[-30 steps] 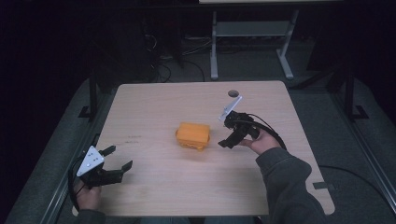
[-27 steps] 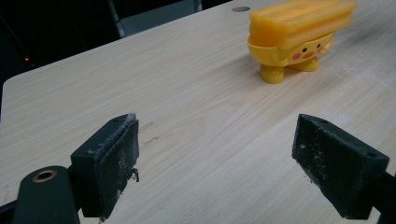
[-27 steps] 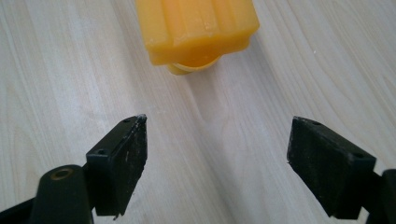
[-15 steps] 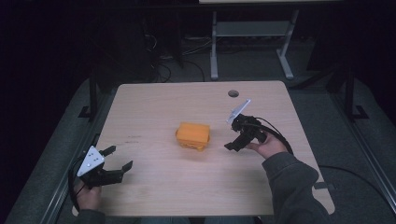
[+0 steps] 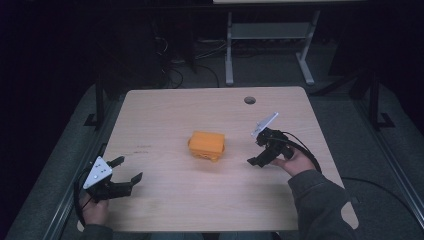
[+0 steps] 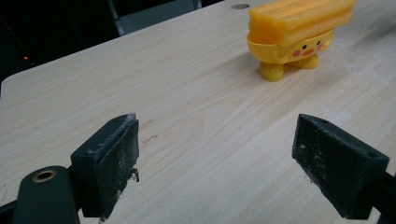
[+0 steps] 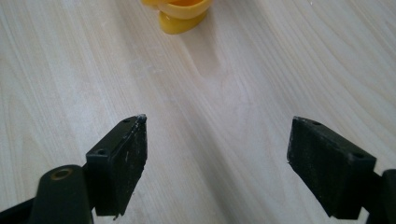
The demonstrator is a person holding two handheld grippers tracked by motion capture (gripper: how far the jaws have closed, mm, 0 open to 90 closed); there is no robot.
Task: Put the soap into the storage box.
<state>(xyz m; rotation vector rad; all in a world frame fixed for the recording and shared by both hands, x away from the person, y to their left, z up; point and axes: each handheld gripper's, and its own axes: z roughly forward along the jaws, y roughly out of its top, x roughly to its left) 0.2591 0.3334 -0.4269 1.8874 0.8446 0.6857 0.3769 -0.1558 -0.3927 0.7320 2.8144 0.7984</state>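
Left gripper view looks along two black fingers (image 6: 109,165) spread wide apart, gripping nothing, with bare pale wood grain between them; the pad faces are scuffed and dusted with pale specks; beyond them, toward the upper right, a yellow-orange container (image 6: 295,35) stands on short round feet, its lower part a yellow bowl with a small face of dots and pink cheeks, its upper part a ribbed orange lid sitting slightly askew; it is well apart from these fingers. Right gripper view shows that gripper's fingers (image 7: 120,163) likewise released and spread, empty, over the light worktop (image 7: 243,93); at the top edge one yellow foot and the underside of the container (image 7: 180,14) show, near but not touching the fingers.

High view places the left gripper (image 5: 124,170) near the front left corner of the worktop (image 5: 165,110), its grey three-cornered plate on top, held by the person's left hand (image 5: 92,212) at the edge; the right gripper (image 5: 257,152) sits to the right of the container (image 5: 207,145), just beside it with a gap between, its fingers pointing toward it, held by the right hand (image 5: 295,162) with a dark sleeve (image 5: 320,205) behind; the container rests near the middle of the worktop; a round hole (image 5: 249,100) sits near the far edge; the surroundings are dark, with a grey metal frame (image 5: 270,45) beyond.
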